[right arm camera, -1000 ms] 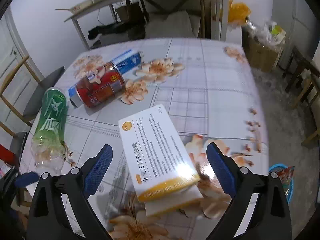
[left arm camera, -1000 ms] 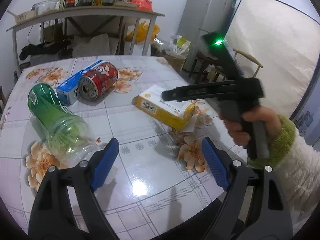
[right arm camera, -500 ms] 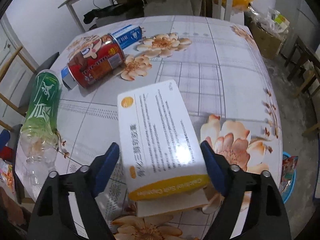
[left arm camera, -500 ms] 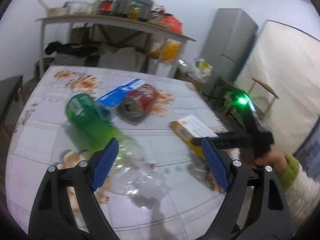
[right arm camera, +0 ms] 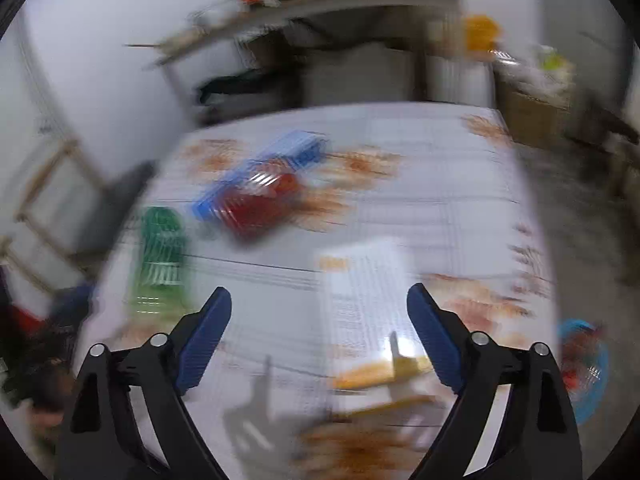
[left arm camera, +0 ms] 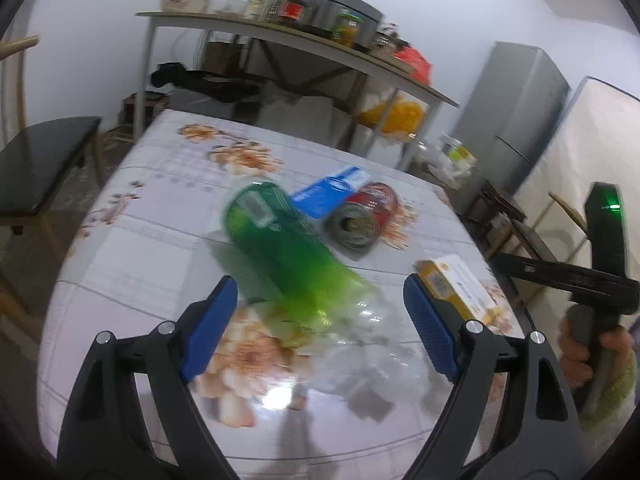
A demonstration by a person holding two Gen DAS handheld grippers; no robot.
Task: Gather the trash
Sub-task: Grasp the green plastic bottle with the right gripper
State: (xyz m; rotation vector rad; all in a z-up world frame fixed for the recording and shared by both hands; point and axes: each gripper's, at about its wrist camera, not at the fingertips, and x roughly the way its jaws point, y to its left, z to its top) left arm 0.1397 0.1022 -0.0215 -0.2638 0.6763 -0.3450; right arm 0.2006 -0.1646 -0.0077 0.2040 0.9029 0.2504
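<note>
On the tabletop (left arm camera: 168, 240) a bottle (left arm camera: 288, 256) lay on its side, a can (left arm camera: 360, 220) just right of it and a flat carton (left arm camera: 336, 192) behind both. A box (left arm camera: 456, 288) lay farther right, near the edge. A shelf (left arm camera: 280, 36) stood behind the tabletop.

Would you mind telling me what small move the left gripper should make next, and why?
Probably ease the left gripper forward and down over the green plastic bottle. Its fingers are open and empty, and the bottle lies on its side on the floral table, its clear end already between them, so closing should catch it.
</note>
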